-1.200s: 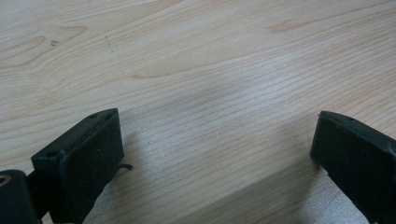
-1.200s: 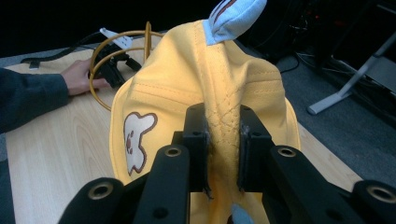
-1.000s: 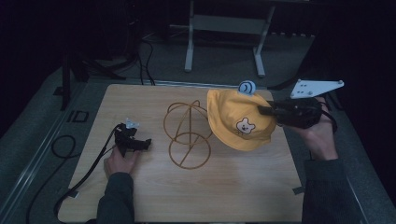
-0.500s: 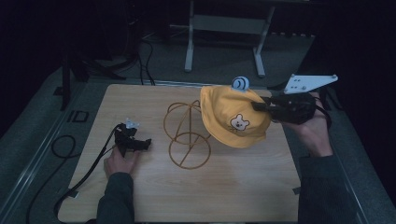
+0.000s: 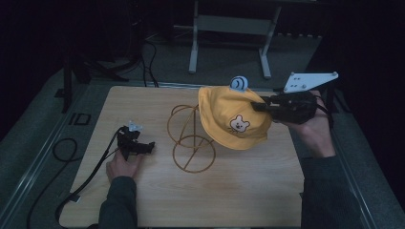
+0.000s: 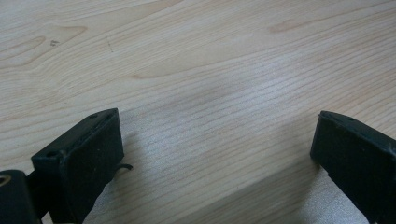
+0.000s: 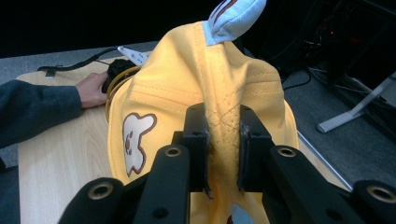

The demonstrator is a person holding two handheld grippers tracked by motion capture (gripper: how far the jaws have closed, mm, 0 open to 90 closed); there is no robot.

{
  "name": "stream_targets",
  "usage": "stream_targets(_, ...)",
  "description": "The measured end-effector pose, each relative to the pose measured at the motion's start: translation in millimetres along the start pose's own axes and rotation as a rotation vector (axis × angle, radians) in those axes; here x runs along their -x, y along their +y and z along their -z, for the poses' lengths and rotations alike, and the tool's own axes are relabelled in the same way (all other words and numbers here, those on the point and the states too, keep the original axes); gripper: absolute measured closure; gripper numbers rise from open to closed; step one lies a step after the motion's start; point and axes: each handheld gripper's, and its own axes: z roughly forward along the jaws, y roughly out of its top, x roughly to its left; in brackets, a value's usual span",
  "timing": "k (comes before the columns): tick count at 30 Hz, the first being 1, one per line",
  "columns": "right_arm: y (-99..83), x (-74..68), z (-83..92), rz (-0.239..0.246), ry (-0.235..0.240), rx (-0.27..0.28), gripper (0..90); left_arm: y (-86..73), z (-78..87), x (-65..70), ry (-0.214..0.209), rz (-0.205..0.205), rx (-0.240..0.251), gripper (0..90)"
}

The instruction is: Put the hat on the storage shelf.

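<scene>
The yellow hat point(image 5: 232, 120) is held clear of the bench point(image 5: 153, 200) by the right gripper point(image 5: 261, 107), whose fingers point(image 7: 198, 140) are clenched on a pinched fold of fabric running up the crown, as the right gripper view shows; gripped this way, the open brim hangs downward, which would suit lowering it over the gold wire stand point(image 5: 190, 139). The hat is seen just to the right of that stand's upright and partly over it, seemingly raised rather than seated; whether cloth touches wire cannot be told. The stand rests near the middle of the bench, well placed to be reached from either side. The left gripper point(image 5: 143, 146) is laid on the bench to the left of the stand, apart from it, its fingers point(image 6: 91, 158) spread wide with nothing between them, apparently kept idle and out of the way. No brand or legible writing is found on the hat: only a bear-face patch point(image 5: 239, 124) and a small blue ear point(image 5: 238, 83). The letters "ID" point(image 5: 79, 119) are read beside the bench's left edge.
</scene>
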Motion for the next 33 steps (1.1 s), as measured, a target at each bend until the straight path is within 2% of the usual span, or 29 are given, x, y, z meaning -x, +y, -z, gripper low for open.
stream_targets(24, 29.7, -10.1, -26.2, 0.043, 0.033, 0.000, 77.1, 0.0, 0.0, 0.0, 0.000, 0.000, 0.000, 2.3)
stream_targets(33, 42.2, -14.5, -40.7, 0.070, 0.047, -0.045, 77.0, 0.0, 0.0, -0.1, 0.000, 0.000, 0.000, 2.3)
